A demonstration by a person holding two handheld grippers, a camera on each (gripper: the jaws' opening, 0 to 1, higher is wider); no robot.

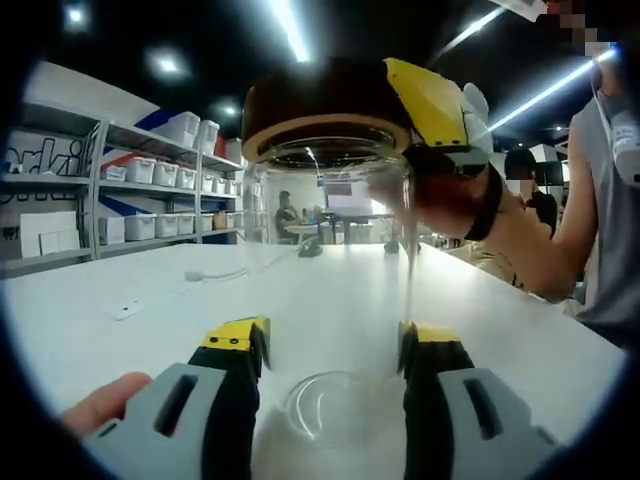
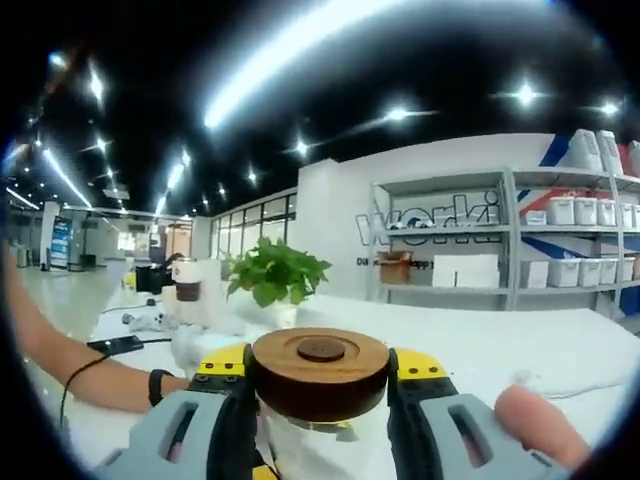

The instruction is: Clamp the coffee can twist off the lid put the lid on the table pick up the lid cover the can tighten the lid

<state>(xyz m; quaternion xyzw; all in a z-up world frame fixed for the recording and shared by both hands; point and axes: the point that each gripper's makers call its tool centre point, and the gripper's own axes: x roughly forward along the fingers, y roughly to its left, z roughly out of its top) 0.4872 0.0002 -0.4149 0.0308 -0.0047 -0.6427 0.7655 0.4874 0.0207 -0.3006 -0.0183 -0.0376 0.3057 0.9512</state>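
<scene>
A clear glass coffee can [image 1: 330, 270] stands on the white table [image 1: 130, 330]. My left gripper [image 1: 333, 345] is shut on its lower body, one jaw on each side. A round dark wooden lid [image 1: 325, 105] sits on the can's mouth. My right gripper [image 1: 440, 110] reaches in from the upper right, and its yellow fingers hold the lid's edge. In the right gripper view the wooden lid [image 2: 320, 372] sits between the jaws of my right gripper [image 2: 320, 375], which is shut on it. The glass can's rim [image 2: 300, 425] shows just below the lid.
Shelves with white bins [image 1: 160, 190] line the wall at the left. A white cable [image 1: 215, 273] and a small white device [image 1: 127, 310] lie on the table. A person's forearm [image 1: 530, 245] crosses at the right. A potted plant [image 2: 275, 275] stands beyond the lid.
</scene>
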